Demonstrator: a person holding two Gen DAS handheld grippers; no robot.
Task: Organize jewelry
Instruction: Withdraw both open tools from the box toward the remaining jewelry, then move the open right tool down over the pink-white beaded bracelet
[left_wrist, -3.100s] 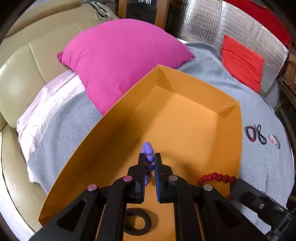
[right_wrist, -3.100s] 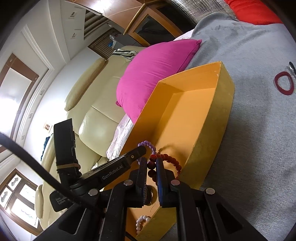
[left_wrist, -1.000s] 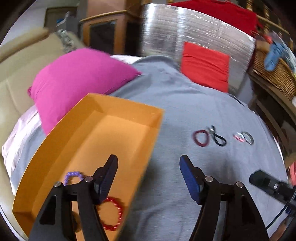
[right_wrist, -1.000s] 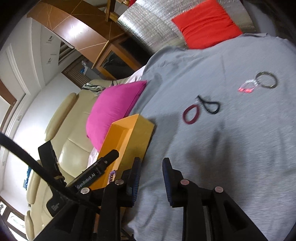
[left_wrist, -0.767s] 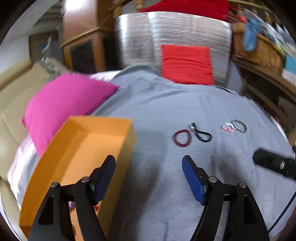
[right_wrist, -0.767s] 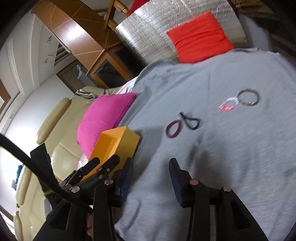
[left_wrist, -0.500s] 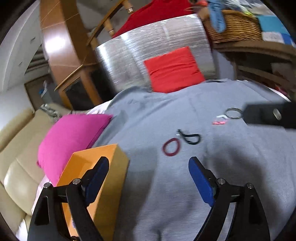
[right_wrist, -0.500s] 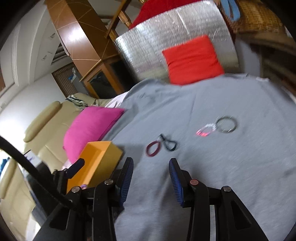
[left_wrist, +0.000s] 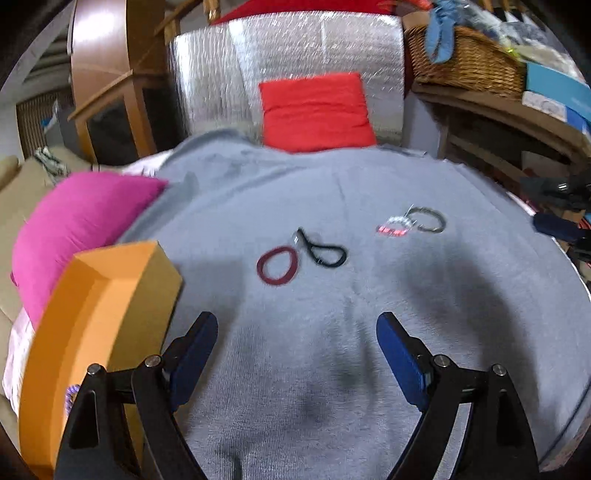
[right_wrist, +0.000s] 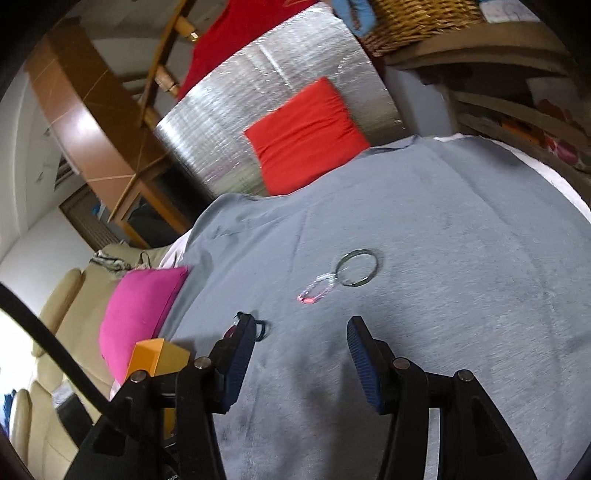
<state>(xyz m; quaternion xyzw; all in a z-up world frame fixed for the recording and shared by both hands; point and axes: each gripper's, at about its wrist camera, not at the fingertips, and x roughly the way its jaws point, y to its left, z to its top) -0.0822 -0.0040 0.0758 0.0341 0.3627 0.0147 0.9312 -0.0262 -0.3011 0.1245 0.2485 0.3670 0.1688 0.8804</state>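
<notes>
Left wrist view?
— I saw my left gripper (left_wrist: 297, 338) spread wide and empty above a grey blanket (left_wrist: 369, 332). Ahead of it lay a dark red band (left_wrist: 277, 265) touching a black loop (left_wrist: 325, 251); further right sat a pink-beaded bracelet (left_wrist: 395, 227) against a thin metal bangle (left_wrist: 426, 219). The orange box (left_wrist: 110, 295) stood at the left edge, with a purple bead strand (left_wrist: 72, 393) just visible inside.

Right wrist view?
— My right gripper (right_wrist: 301, 345) was parted about halfway, nothing between its pads; the jaws had just been opening. The bangle (right_wrist: 357, 272) and bracelet (right_wrist: 317, 290) lay ahead of it, and the black loop (right_wrist: 260, 328) peeked past its left finger.

Which step was this?
— I judged it the reach for the next pieces. Next, each gripper would need lowering over one item, jaws straddling it, then closing on thin, floppy material against soft cloth.

What differed from three seconds before?
— Then, both grippers were pinching bead strands over the box. Now both were empty and had swung away from it toward the loose pieces.
</notes>
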